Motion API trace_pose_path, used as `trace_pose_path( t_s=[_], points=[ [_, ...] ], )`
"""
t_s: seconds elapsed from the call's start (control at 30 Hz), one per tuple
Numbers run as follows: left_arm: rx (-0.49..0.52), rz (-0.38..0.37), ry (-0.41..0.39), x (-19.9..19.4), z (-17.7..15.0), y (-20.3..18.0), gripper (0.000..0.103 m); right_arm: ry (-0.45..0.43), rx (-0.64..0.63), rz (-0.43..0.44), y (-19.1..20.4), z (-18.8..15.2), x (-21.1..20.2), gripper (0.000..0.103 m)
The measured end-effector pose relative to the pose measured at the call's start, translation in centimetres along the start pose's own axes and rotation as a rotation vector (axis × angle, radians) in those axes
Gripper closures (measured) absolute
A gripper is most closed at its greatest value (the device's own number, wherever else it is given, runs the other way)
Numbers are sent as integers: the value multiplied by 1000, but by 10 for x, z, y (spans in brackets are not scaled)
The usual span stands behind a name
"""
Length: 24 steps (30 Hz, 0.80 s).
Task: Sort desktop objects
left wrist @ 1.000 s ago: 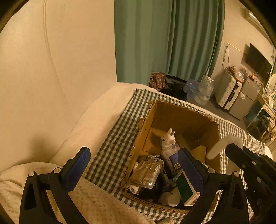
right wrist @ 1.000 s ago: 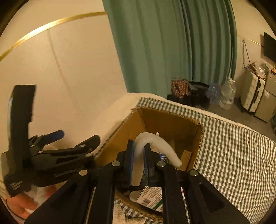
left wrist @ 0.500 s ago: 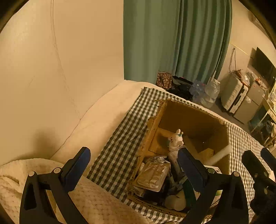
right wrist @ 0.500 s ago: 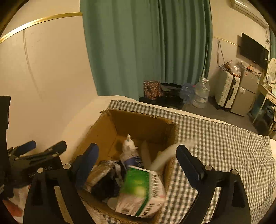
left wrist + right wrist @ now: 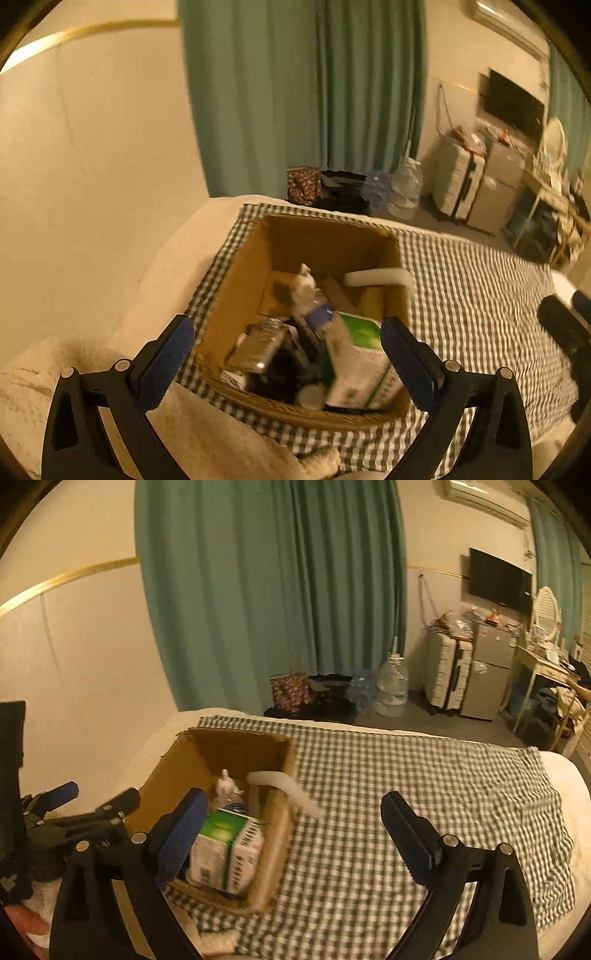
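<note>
An open cardboard box stands on the checked cloth. It holds a green-and-white carton, a bottle with a white bunny cap and a silver packet. A white curved tube lies over the box's right wall. My right gripper hangs above that wall with its jaws opening; the tube's end shows between them, untouched. My left gripper stands open over the box's near end, holding nothing.
A fluffy white blanket lies at the near left, and a wall runs along the left. Beyond the bed are a green curtain, a water jug, a suitcase and a small fridge. Bare checked cloth spreads right of the box.
The right gripper went from shut on the white tube to wide open, and the tube now rests over the box's wall. Both grippers have swung to the right.
</note>
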<state>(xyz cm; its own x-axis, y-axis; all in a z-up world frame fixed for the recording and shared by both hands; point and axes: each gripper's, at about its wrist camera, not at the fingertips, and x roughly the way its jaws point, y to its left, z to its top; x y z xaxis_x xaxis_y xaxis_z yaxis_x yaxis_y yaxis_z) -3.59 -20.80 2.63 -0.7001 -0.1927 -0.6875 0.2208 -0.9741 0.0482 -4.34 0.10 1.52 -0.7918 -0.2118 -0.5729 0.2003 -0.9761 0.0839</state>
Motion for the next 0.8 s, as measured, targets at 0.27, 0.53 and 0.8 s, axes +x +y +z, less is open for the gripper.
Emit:
trace_pose_path(
  t_s=[0.27, 0.53, 0.8],
  points=[
    [13, -31, -66, -14, -29, -60, 0, -15, 45, -87, -64, -32, -22, 3],
    [26, -44, -94, -11, -42, -93, 0, -22, 91, -127, -114, -61, -14, 3],
    [42, -28, -91, -6, -54, -105, 0, -5, 97, -132, -128, -75, -5, 3]
  ],
)
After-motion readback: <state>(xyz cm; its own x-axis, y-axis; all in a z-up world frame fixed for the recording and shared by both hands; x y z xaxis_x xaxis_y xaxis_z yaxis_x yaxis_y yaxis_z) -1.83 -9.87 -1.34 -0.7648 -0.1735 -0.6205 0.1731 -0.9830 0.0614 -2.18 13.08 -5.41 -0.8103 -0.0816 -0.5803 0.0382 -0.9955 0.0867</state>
